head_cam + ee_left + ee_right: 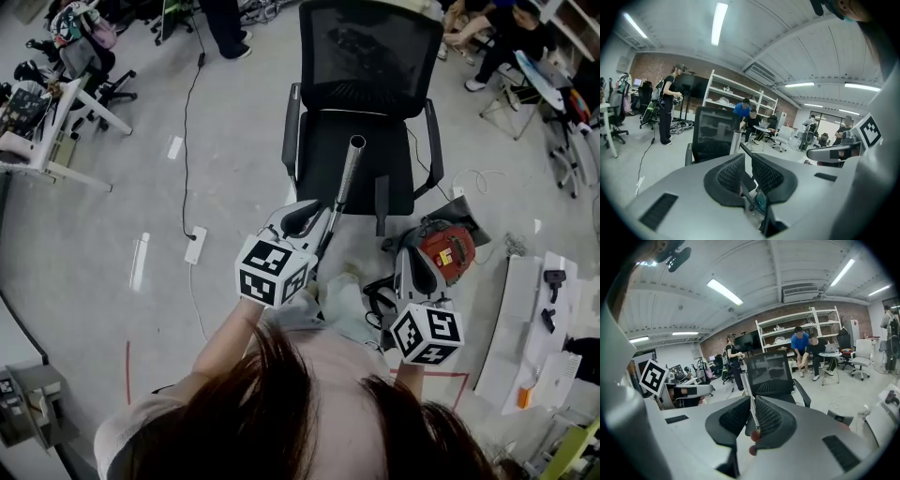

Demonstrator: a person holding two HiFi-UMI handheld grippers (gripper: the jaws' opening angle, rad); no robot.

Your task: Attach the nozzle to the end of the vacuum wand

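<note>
Over the front of a black mesh-backed office chair [370, 56], a silver metal vacuum wand [349, 169] is held up at a slant by the left gripper [317, 236], with its open upper end above the seat. In the left gripper view the jaws are seen drawn almost together. Only a thin dark part at the wand's lower end is clamped between them, and the silver tube rises beyond the tips in front of the chair back. A narrow black plastic nozzle [382, 202] is found just to the right of the wand and apart from it, standing over the seat's front edge directly ahead of the right gripper [399, 255]. In the right gripper view those jaws are likewise shown nearly closed, with a thin pale strip pinched in the slit between them; it is taken to be the nozzle's edge. A red and black vacuum body [445, 253] is seen on the grey floor [234, 141] beside the right gripper. The nozzle is not yet fitted to the wand.
</note>
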